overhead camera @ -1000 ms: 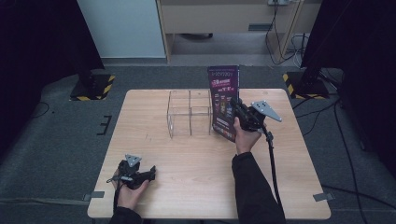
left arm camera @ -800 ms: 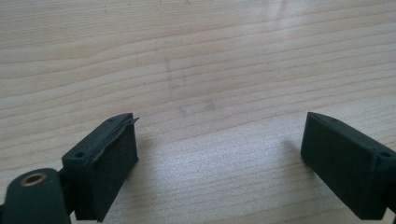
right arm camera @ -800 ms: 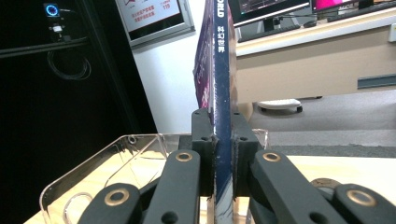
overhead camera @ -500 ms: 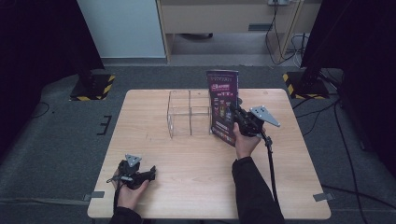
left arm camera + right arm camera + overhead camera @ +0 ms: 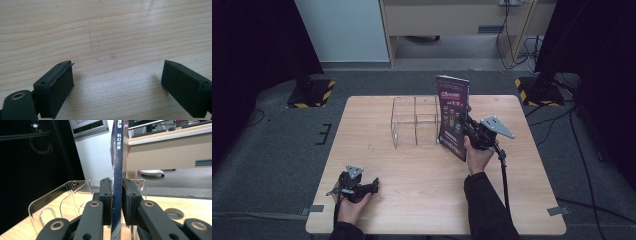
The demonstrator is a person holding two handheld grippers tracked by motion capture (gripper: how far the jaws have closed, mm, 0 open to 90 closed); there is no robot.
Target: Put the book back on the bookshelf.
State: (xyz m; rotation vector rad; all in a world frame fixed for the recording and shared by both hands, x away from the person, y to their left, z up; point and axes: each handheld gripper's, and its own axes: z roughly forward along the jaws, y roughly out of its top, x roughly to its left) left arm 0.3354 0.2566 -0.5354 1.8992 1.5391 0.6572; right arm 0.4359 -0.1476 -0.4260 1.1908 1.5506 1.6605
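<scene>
A dark purple magazine (image 5: 453,115) stands upright on its edge on the wooden table (image 5: 412,210), just right of a clear acrylic organizer (image 5: 414,122). My right gripper (image 5: 466,128) holds it at the spine from the right. In the right gripper view both pads (image 5: 106,195) still lie against the magazine (image 5: 117,165), though the jaws have just been opening a little. The organizer (image 5: 62,195) shows behind and to the left of the jaws. My left gripper (image 5: 374,185) rests near the table's front left, open, with bare wood between its jaws (image 5: 117,66).
The organizer has several open-topped compartments near the table's middle back. A cable (image 5: 503,175) trails from the right gripper toward the front edge. Dark curtains and weighted stands (image 5: 309,92) flank the table; a desk stands behind.
The magazine and my right gripper have sunk slightly and come a little nearer in the high view. The left gripper has not moved.
</scene>
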